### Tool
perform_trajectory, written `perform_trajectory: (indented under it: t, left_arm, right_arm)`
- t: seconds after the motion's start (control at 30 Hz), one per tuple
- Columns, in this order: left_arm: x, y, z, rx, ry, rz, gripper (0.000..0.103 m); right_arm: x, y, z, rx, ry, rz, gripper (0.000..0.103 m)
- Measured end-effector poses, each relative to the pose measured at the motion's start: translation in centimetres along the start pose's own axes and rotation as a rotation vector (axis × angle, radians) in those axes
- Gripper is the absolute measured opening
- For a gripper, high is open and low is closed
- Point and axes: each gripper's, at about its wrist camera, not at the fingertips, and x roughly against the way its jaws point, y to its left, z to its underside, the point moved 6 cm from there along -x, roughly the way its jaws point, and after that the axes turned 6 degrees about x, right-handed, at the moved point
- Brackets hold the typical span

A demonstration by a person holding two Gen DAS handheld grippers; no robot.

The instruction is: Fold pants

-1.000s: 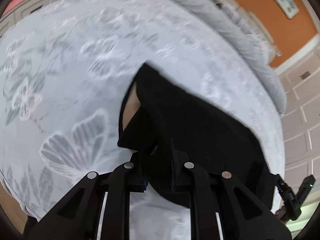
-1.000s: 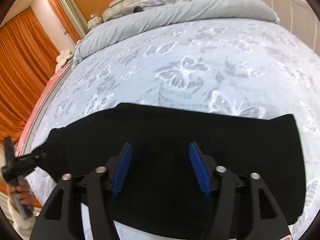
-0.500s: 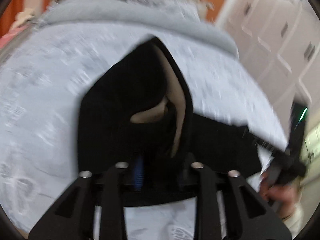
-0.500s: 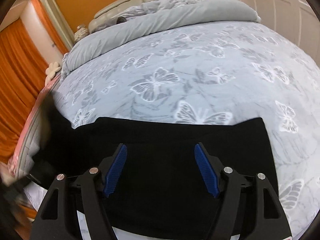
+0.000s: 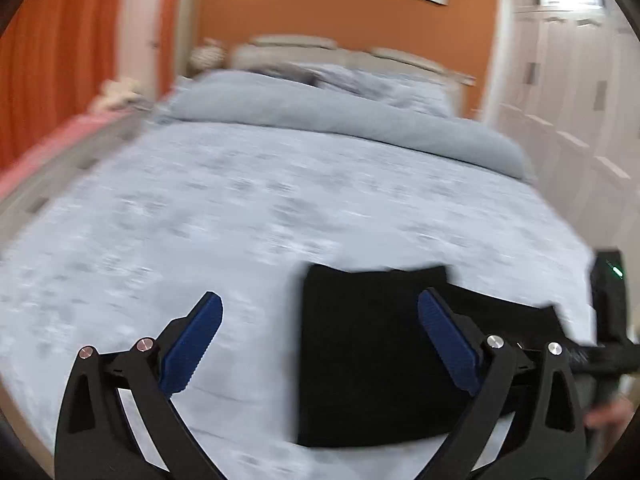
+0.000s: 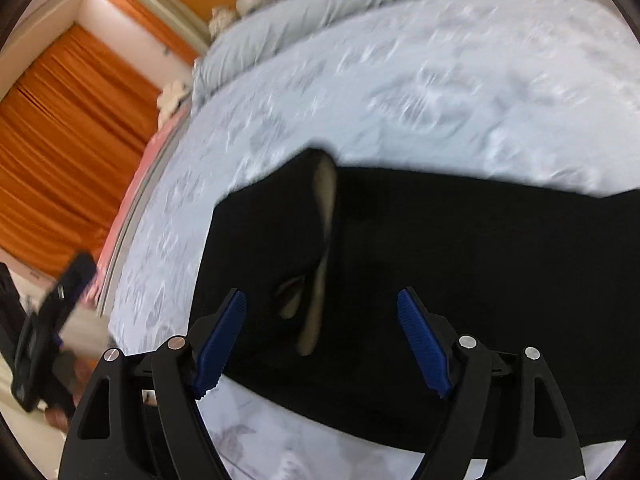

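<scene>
Black pants (image 5: 372, 360) lie folded on the light blue butterfly-print bed cover (image 5: 240, 208), near its front edge. In the right wrist view the pants (image 6: 460, 264) show a folded-over end with a pale lining strip at the left. My left gripper (image 5: 320, 344) is open and empty, held above the pants' left edge. My right gripper (image 6: 320, 340) is open and empty, held just above the folded end. The right gripper's body also shows at the right edge of the left wrist view (image 5: 608, 320).
A rolled grey duvet (image 5: 340, 116) and pillows lie at the head of the bed. Orange curtains (image 6: 60, 152) hang on the left side and white wardrobe doors (image 5: 580, 92) stand on the right. The left gripper's body shows at the lower left of the right wrist view (image 6: 44, 336).
My left gripper carried the pants' end over to the right, let go of it and opened. The pants now lie shorter and doubled. The right gripper stayed open.
</scene>
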Motion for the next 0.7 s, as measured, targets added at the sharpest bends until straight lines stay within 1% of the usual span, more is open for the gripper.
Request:
perform_trajectory:
  t: [0.03, 0.1, 0.13, 0.17, 0.2, 0.23, 0.3, 0.4, 0.47, 0.5, 0.53, 0.57, 0.6, 0.67, 0.7]
  left_arm:
    - [-0.4, 1.2, -0.1, 0.018, 0.008, -0.028, 0.096]
    - [-1.1, 3.2, 0.2, 0.068, 0.054, -0.041, 0.096]
    - [-1.6, 3.9, 0.1, 0.083, 0.070, -0.037, 0.096]
    - [-1.9, 4.4, 0.4, 0.099, 0.085, -0.040, 0.096]
    - [-2.1, 5.1, 0.5, 0.112, 0.093, -0.050, 0.096]
    - [-2.2, 5.7, 0.5, 0.115, 0.093, -0.061, 0.096]
    - [-2.1, 6.9, 0.4, 0.123, 0.089, -0.081, 0.096]
    - [-1.8, 8.0, 0.2, 0.157, 0.084, -0.083, 0.096]
    - [-1.6, 8.0, 0.1, 0.170, 0.083, -0.080, 0.096]
    - [-1.7, 7.9, 0.1, 0.171, 0.082, -0.081, 0.096]
    - [-1.7, 7.7, 0.1, 0.169, 0.082, -0.081, 0.096]
    - [-1.8, 7.4, 0.1, 0.166, 0.083, -0.082, 0.096]
    - [-2.1, 6.8, 0.2, 0.160, 0.084, -0.084, 0.096]
    - [-2.5, 6.0, 0.3, 0.156, 0.086, -0.084, 0.096]
    - [-2.7, 5.6, 0.3, 0.155, 0.089, -0.083, 0.096]
  right_arm:
    - [-0.9, 0.4, 0.2, 0.000, 0.024, -0.005, 0.077]
    - [-2.8, 1.2, 0.7, 0.000, 0.062, -0.005, 0.077]
    - [-3.3, 1.5, 0.9, 0.005, 0.066, 0.003, 0.067]
    - [-3.7, 1.8, 1.0, 0.025, 0.062, 0.030, 0.052]
    - [-3.9, 2.2, 1.0, 0.071, 0.059, 0.098, 0.032]
    - [-3.9, 2.6, 0.9, 0.095, 0.046, 0.121, 0.026]
    - [-2.7, 3.5, 0.2, 0.105, 0.009, 0.107, 0.023]
    - [0.6, 4.3, -0.9, 0.118, -0.067, 0.058, 0.021]
    - [2.5, 4.2, -1.1, 0.135, -0.097, 0.075, 0.021]
    - [3.2, 3.7, -1.0, 0.146, -0.101, 0.107, 0.022]
    - [3.1, 3.0, -0.6, 0.152, -0.081, 0.123, 0.026]
    - [2.6, 2.4, -0.3, 0.147, -0.047, 0.113, 0.029]
    - [1.3, 1.5, 0.5, 0.115, 0.013, 0.077, 0.029]
    - [-1.0, 0.2, 1.9, 0.050, 0.091, 0.024, 0.029]
    - [-1.6, 0.1, 2.3, 0.050, 0.104, 0.017, 0.031]
